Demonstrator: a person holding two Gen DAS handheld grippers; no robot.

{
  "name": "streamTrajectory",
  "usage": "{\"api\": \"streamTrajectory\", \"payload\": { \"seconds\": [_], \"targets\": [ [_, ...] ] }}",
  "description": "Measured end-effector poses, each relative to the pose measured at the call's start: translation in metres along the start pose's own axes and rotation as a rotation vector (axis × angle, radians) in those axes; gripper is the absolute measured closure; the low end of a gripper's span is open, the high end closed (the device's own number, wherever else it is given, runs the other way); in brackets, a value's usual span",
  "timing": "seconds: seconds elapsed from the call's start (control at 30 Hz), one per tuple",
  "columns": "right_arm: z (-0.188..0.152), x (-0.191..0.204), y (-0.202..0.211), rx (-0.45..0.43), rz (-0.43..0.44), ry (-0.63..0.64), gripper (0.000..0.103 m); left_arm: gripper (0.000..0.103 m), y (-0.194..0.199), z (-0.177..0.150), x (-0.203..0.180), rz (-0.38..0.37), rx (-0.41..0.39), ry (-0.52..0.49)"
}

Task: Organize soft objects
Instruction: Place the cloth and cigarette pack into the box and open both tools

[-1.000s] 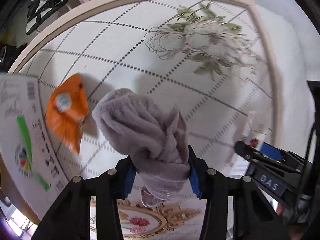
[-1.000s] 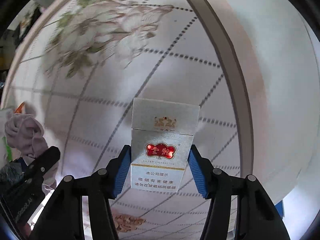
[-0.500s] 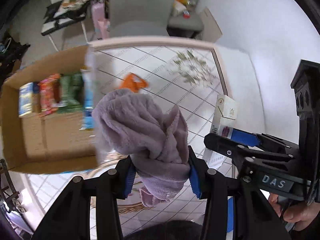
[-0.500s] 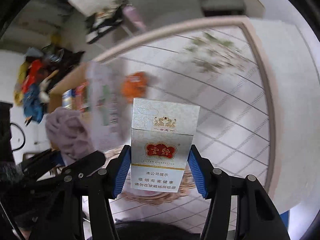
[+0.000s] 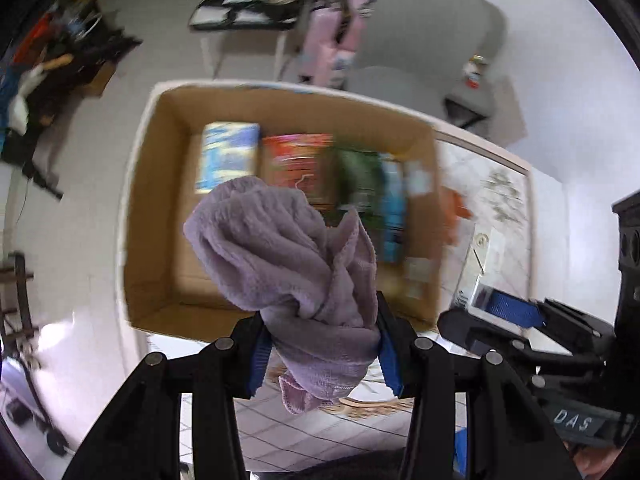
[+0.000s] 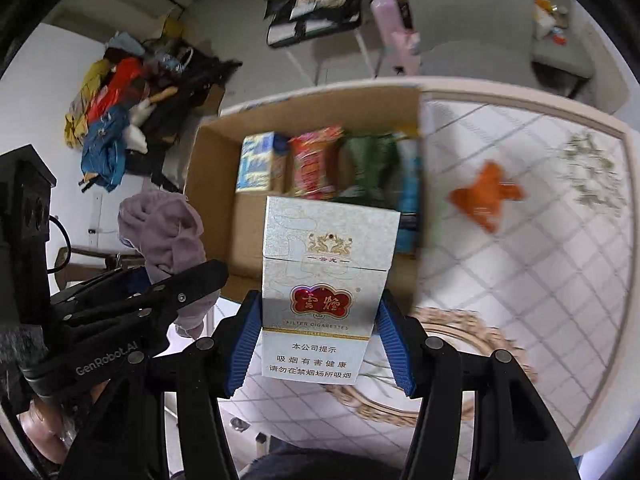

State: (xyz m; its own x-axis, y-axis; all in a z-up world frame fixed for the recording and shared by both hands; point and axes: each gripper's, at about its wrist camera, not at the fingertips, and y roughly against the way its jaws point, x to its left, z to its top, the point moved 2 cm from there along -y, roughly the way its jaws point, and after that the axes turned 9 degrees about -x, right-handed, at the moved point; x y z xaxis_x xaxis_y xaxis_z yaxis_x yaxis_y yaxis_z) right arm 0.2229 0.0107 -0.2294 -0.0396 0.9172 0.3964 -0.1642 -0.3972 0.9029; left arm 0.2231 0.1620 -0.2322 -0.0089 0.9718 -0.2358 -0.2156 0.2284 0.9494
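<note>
My left gripper (image 5: 320, 344) is shut on a bunched lilac towel (image 5: 288, 264) and holds it in the air in front of an open cardboard box (image 5: 160, 184). The towel also shows in the right wrist view (image 6: 164, 232). My right gripper (image 6: 318, 344) is shut on a white cigarette pack (image 6: 324, 280), upright, also in front of the box (image 6: 216, 168). The right gripper shows at the right of the left wrist view (image 5: 500, 316). An orange soft packet (image 6: 486, 196) lies on the tiled table right of the box.
The box holds a row of packets: blue-white (image 5: 226, 156), red (image 5: 296, 160), green (image 5: 358, 176) and blue (image 5: 394, 208). The tiled table (image 6: 540, 280) has a raised pale rim. A grey chair (image 5: 432, 40) and cluttered floor lie beyond.
Both grippers have lifted and swung left, away from the table's flower pattern towards the cardboard box. The box now fills the middle of both views. Both grips are unchanged.
</note>
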Motion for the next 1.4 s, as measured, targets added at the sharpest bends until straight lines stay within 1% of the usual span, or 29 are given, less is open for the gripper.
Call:
{"api": "streamTrajectory", "payload": {
  "seconds": [0.03,0.1,0.23,0.37,0.43,0.53,0.63,0.73,0.77,0.9,0.97,1.03,1.07,1.1,1.17,1.3,1.4],
  "targets": [
    [0.003,0.009,-0.015,0.012,-0.007,0.000,0.044,0.061,-0.009,0.004,0.017,0.008,0.016,0.017],
    [0.008,0.021,-0.045,0.038,-0.021,0.011,0.044,0.061,-0.024,0.010,0.040,0.014,0.047,0.046],
    [0.016,0.034,-0.097,0.089,-0.056,0.018,0.044,0.061,-0.057,0.020,0.076,0.041,0.122,0.067],
    [0.020,0.041,-0.142,0.143,-0.099,0.026,0.044,0.061,-0.090,0.025,0.093,0.060,0.198,0.060],
    [0.019,0.041,-0.158,0.165,-0.112,0.025,0.044,0.061,-0.103,0.025,0.098,0.070,0.229,0.049],
    [0.017,0.041,-0.178,0.185,-0.136,0.034,0.044,0.061,-0.120,0.025,0.101,0.082,0.267,0.028],
    [0.015,0.041,-0.192,0.202,-0.157,0.041,0.044,0.061,-0.128,0.024,0.103,0.094,0.281,0.015],
    [0.015,0.044,-0.202,0.212,-0.168,0.048,0.043,0.060,-0.132,0.021,0.099,0.096,0.297,-0.011],
    [0.015,0.044,-0.203,0.211,-0.174,0.053,0.043,0.058,-0.131,0.020,0.099,0.105,0.298,-0.015],
    [0.011,0.047,-0.203,0.240,-0.164,0.055,0.042,0.058,-0.126,0.021,0.097,0.153,0.298,-0.014],
    [0.012,0.049,-0.203,0.238,-0.172,0.065,0.040,0.058,-0.122,0.023,0.096,0.167,0.288,-0.028],
    [0.015,0.053,-0.200,0.233,-0.188,0.075,0.024,0.057,-0.117,0.023,0.096,0.167,0.287,-0.021],
    [0.015,0.055,-0.198,0.225,-0.189,0.082,0.022,0.057,-0.114,0.024,0.094,0.162,0.285,-0.015],
    [0.015,0.055,-0.196,0.223,-0.187,0.086,0.021,0.057,-0.111,0.025,0.092,0.159,0.279,-0.012],
    [0.015,0.056,-0.193,0.223,-0.184,0.084,0.021,0.051,-0.106,0.026,0.090,0.162,0.263,-0.009],
    [0.016,0.055,-0.182,0.209,-0.187,0.095,0.021,0.050,-0.094,0.027,0.083,0.154,0.236,0.005],
    [0.016,0.049,-0.171,0.201,-0.189,0.096,0.021,0.050,-0.074,0.025,0.080,0.156,0.212,0.007]
  ]
}}
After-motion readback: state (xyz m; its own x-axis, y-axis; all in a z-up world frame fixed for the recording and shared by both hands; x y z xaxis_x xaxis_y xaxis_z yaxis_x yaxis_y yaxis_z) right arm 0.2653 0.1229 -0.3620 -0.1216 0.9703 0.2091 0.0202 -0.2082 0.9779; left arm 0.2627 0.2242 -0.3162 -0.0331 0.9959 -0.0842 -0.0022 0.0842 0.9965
